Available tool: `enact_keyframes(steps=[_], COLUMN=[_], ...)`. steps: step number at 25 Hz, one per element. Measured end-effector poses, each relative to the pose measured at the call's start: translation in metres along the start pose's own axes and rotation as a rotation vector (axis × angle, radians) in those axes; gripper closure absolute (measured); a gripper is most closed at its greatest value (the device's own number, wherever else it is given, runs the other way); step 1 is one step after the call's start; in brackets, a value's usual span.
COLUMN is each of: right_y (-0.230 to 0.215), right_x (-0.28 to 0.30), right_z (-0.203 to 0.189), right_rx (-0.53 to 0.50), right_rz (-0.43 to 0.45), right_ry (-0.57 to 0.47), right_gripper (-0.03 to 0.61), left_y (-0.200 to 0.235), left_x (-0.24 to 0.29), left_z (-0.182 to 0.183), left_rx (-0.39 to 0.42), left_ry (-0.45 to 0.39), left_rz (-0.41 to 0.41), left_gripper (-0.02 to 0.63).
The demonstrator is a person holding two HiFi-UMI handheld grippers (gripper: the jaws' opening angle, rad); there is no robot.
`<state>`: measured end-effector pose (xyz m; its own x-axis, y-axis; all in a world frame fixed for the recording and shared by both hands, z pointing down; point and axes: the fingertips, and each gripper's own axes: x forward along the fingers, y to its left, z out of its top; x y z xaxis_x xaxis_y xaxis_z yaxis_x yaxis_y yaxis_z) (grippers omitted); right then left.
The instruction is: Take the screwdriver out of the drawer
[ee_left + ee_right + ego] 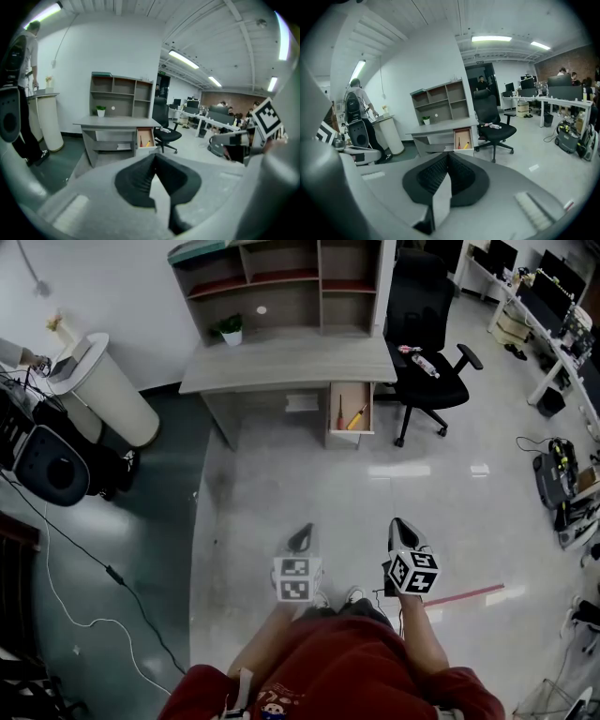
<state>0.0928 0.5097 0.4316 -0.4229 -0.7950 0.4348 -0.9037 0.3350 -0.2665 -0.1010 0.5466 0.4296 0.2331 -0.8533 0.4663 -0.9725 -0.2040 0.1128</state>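
1. Near: the left gripper (301,532) and right gripper (401,525) are side by side above the floor (281,484). Each has its jaws pressed together with nothing between them.
2. Only the head view shows the holder's red top (347,671).
3. Only the gripper views show a standing person (22,89) beside the white cylindrical stand (47,119).
4. Far: under the desk (281,369) the drawer (350,436) is pulled out. In it lie the yellow-handled screwdriver (356,417) and a slim reddish tool (339,411), apart.
5. A bottle (424,365) lies on the office chair (441,390) beside the drawer.
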Motion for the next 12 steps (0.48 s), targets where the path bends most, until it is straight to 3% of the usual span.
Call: enact_keyframes(steps=[12], right_y=[0.014], right_x=[0.002], right_z=[0.001], right_rx=[0.001], right_rz=[-0.032], right_ry=[-0.020], right_gripper=[0.578], left_y=[0.018], left_x=[0.006], left_z=[-0.001], left_rx=[-0.002], left_ry=[-0.003], left_rz=[-0.040], left_gripper=[0.616])
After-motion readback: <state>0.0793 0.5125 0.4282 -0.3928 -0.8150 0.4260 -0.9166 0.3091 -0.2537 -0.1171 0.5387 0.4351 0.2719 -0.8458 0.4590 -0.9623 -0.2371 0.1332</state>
